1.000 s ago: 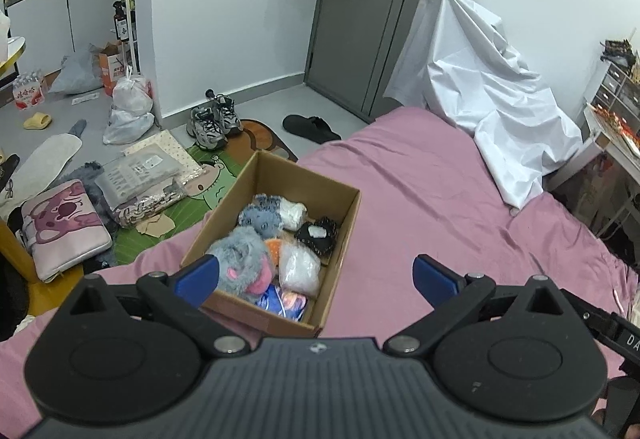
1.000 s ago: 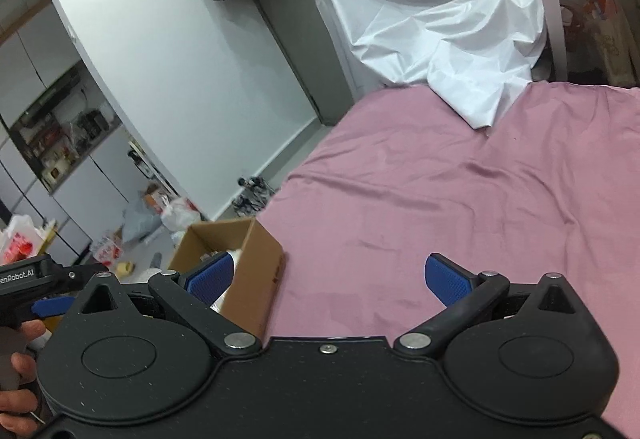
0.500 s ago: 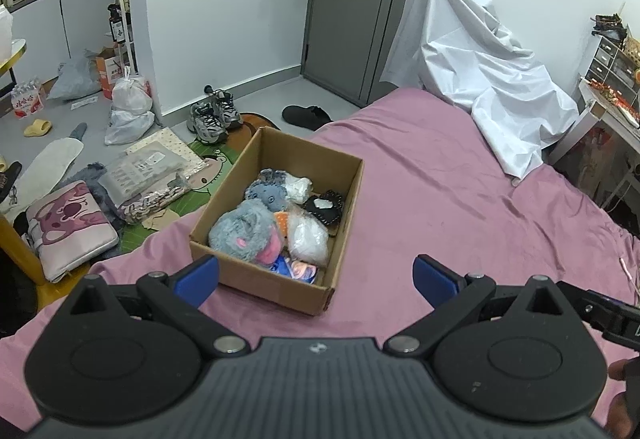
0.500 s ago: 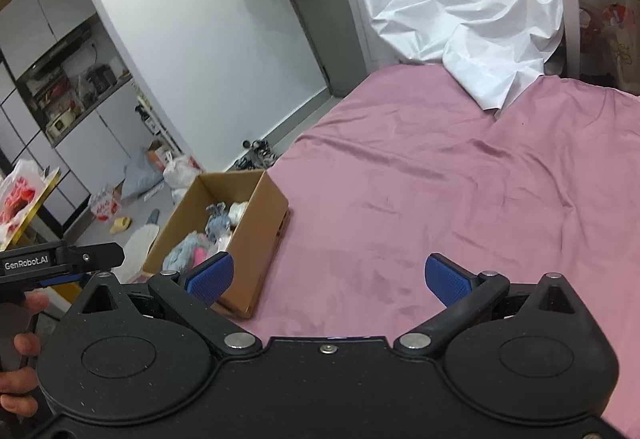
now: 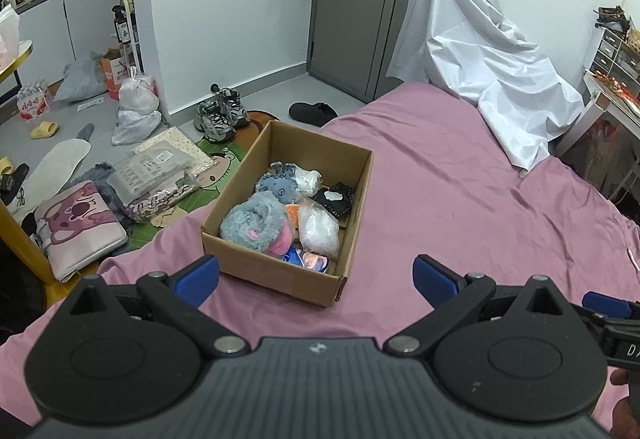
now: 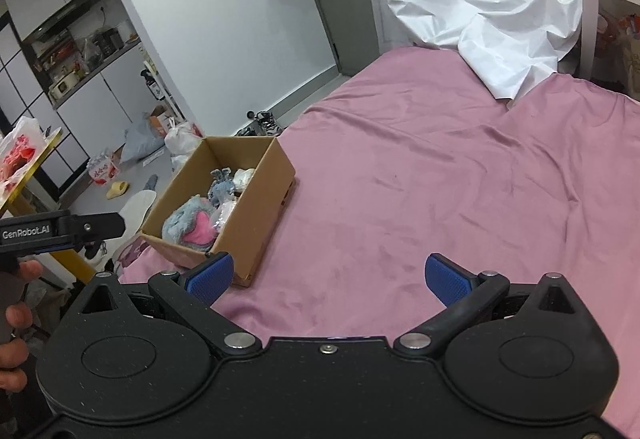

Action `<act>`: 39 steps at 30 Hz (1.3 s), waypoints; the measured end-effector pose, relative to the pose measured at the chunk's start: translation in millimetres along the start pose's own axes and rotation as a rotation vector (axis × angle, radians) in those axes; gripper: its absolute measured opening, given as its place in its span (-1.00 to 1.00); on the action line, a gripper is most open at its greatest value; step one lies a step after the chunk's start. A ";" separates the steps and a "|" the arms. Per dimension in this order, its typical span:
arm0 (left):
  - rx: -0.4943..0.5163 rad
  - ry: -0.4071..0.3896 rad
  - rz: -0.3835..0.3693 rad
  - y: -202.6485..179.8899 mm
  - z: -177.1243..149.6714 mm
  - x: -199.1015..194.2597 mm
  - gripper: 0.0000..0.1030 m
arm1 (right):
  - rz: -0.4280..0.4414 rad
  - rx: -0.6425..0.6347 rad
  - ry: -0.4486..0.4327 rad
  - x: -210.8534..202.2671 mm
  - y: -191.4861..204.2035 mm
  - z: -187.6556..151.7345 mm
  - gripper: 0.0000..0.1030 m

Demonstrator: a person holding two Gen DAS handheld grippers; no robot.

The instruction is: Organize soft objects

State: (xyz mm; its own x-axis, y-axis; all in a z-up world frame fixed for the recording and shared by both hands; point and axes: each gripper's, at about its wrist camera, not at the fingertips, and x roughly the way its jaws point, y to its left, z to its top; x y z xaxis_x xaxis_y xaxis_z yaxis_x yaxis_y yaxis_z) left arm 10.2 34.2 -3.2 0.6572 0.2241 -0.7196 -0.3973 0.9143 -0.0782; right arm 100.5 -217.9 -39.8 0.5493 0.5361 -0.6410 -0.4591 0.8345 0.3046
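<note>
Compared with a second ago, both cameras have pulled back and the cardboard box (image 5: 288, 215) now shows whole and farther from the fingers. The left gripper (image 5: 316, 275) hovers over the near edge of the pink bed (image 5: 460, 199), fingers spread wide and empty. The right gripper (image 6: 328, 277) hovers to its right, fingers likewise released. The box sits at the bed's left edge, holding a grey-and-pink plush toy (image 5: 256, 225), a small blue plush (image 5: 278, 187), white bagged items and a black piece.
</note>
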 end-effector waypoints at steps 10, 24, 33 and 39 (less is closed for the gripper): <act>0.004 0.009 -0.001 -5.9 -0.1 -0.3 0.98 | 0.010 -0.017 0.026 1.8 3.7 -2.5 1.00; 0.014 0.013 0.007 -9.1 0.8 0.6 0.98 | 0.012 -0.022 0.025 -0.2 1.7 -4.4 1.00; 0.013 0.015 0.006 -10.9 0.6 1.3 0.98 | 0.006 -0.025 0.028 0.5 2.7 -4.6 1.00; 0.014 0.016 0.004 -11.2 0.4 1.7 0.98 | 0.001 -0.028 0.032 1.4 3.0 -5.1 1.00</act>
State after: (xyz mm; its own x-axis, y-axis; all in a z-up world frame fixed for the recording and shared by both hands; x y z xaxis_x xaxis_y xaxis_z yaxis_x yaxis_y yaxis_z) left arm 16.1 24.5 -3.2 0.6453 0.2229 -0.7307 -0.3910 0.9181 -0.0653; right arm 96.3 -215.3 -43.4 0.5264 0.5322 -0.6630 -0.4793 0.8299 0.2856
